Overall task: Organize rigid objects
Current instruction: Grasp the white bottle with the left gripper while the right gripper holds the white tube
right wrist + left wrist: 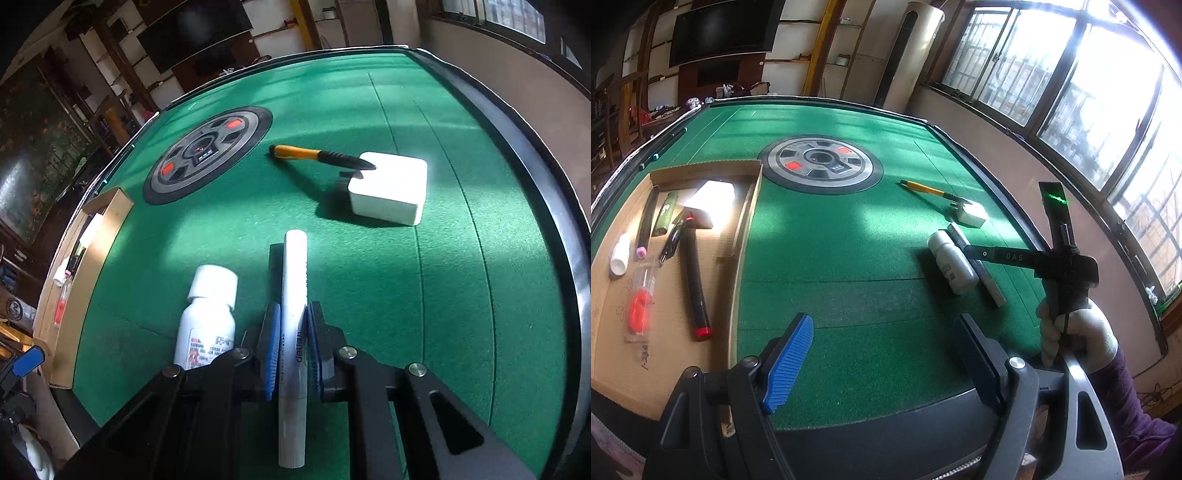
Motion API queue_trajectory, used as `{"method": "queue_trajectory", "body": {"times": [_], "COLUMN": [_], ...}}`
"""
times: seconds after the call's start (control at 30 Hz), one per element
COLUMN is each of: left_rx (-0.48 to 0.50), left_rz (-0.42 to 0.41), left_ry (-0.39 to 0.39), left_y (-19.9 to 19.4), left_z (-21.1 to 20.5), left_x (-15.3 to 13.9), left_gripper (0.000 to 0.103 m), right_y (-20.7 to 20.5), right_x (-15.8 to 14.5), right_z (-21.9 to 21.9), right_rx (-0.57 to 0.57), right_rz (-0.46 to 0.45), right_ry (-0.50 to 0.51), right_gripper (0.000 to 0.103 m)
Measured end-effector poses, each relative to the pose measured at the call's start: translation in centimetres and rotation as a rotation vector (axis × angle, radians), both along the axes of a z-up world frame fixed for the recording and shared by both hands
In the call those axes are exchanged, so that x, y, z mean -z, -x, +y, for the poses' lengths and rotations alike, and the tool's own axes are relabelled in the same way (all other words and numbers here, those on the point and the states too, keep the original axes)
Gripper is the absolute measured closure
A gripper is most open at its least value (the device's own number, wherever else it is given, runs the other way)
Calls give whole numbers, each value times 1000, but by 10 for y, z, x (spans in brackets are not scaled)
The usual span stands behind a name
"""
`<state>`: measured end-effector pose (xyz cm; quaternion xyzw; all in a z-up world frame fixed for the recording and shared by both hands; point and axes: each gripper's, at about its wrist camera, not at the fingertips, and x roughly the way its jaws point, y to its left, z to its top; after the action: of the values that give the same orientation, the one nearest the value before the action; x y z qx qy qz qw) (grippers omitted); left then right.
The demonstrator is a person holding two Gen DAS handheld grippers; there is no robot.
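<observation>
Two grippers over green bench. Right gripper (293,347) clamped tight on white tube (294,332) – jaws pinching it mid-length, far end still over felt, white bottle (208,317) lying just beside. Left gripper (882,354) gaping wide, nothing between jaws. Cardboard tray (748,221) at left edge already holds hammer (692,266) and small items. Risks: smooth round tube could swivel or slide out of narrow pinch during carry – or nudge bottle rolling on lift. Pen (317,155) leaning on white box (388,188), well apart.
</observation>
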<state>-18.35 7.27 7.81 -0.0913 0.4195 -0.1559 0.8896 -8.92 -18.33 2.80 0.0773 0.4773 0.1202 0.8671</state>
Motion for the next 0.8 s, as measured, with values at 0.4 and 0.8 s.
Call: {"method": "queue_trajectory", "body": {"times": [0.4, 0.8], "left_rx": [89, 155], "left_rz": [112, 85], "left_ry": [-28, -147], "left_y": [-82, -122], "left_z": [-87, -141], "left_x": [34, 63], "left_gripper": [22, 23], "right_y": [-3, 4], "right_x": [5, 2], "right_z": [-22, -35], "right_rx": [-3, -7], "right_rz": [-10, -34], "right_ry": [-166, -41], "right_gripper": [85, 80]}}
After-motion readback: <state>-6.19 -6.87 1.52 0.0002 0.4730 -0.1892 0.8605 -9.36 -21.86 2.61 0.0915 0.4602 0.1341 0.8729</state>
